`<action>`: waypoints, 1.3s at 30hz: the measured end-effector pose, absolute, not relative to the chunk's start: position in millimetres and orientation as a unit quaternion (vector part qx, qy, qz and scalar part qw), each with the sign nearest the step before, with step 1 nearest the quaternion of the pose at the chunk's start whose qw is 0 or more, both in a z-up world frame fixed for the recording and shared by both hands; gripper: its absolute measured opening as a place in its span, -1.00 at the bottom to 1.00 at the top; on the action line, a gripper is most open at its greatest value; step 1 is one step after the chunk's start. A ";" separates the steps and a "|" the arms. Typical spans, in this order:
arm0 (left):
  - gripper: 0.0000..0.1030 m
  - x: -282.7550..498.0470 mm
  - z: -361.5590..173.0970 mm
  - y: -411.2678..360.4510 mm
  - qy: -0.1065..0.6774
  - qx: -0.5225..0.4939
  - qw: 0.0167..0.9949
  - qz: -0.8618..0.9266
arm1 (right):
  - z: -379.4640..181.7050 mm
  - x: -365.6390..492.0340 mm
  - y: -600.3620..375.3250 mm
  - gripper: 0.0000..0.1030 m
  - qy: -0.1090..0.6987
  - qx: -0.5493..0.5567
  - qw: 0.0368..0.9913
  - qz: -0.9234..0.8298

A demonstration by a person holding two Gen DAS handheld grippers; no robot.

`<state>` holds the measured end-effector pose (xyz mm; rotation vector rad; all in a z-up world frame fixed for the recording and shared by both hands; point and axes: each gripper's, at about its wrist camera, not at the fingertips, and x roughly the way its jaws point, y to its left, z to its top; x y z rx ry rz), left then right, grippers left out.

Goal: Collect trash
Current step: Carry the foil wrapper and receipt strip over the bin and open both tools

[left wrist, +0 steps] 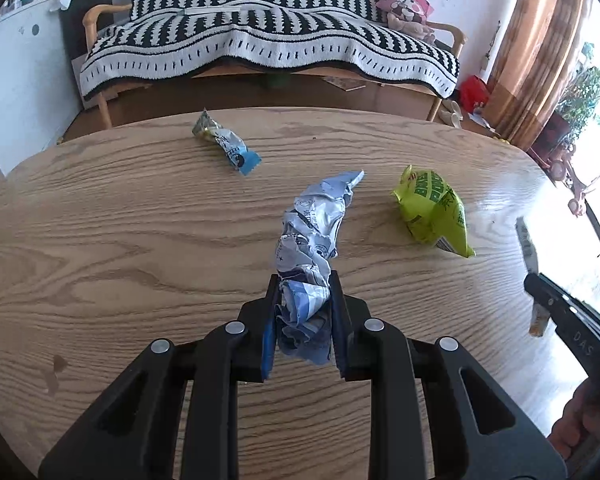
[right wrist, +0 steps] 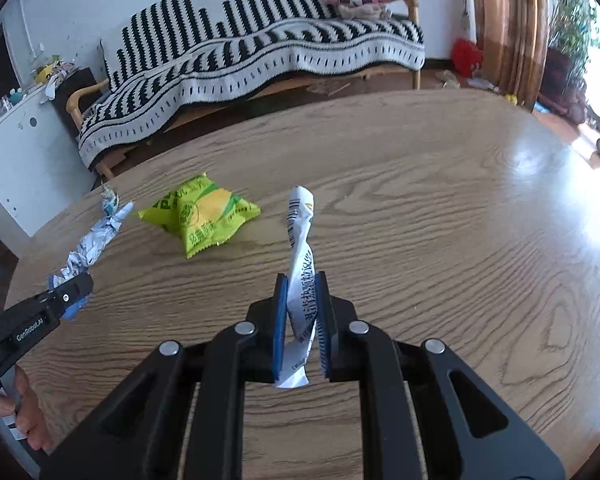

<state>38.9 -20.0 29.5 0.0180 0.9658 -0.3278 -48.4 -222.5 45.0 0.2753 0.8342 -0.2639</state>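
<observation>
My left gripper (left wrist: 303, 282) is shut on a crumpled blue and silver wrapper (left wrist: 314, 224) and holds it above the wooden table (left wrist: 120, 240). The same wrapper (right wrist: 94, 242) and left gripper (right wrist: 74, 286) show at the left of the right wrist view. My right gripper (right wrist: 301, 280) is shut on a twisted white wrapper (right wrist: 301, 248) with a barcode, held above the table (right wrist: 460, 220). A green snack bag (left wrist: 434, 210) lies on the table between the grippers; it also shows in the right wrist view (right wrist: 200, 214). A small blue and yellow wrapper (left wrist: 226, 142) lies at the far side.
A wooden sofa (left wrist: 260, 36) with a black and white striped cover stands beyond the table, with a pink plush toy (left wrist: 406, 6) on it. A white cabinet (left wrist: 16, 64) is at the left. A curtain (left wrist: 536, 40) and plants are at the right.
</observation>
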 end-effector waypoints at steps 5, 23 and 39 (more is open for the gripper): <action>-0.57 38.9 28.7 -17.2 0.465 0.011 0.872 -0.153 | 41.4 -45.8 -217.7 -0.73 0.409 0.125 0.895 -0.123; -0.57 41.1 26.5 -24.2 0.475 0.027 0.865 -0.160 | 39.0 -42.0 -219.3 -0.73 0.415 0.124 0.894 -0.117; -0.56 39.5 25.0 -26.3 0.475 0.040 0.865 -0.157 | 31.9 -37.9 -222.6 -0.73 0.431 0.124 0.886 -0.115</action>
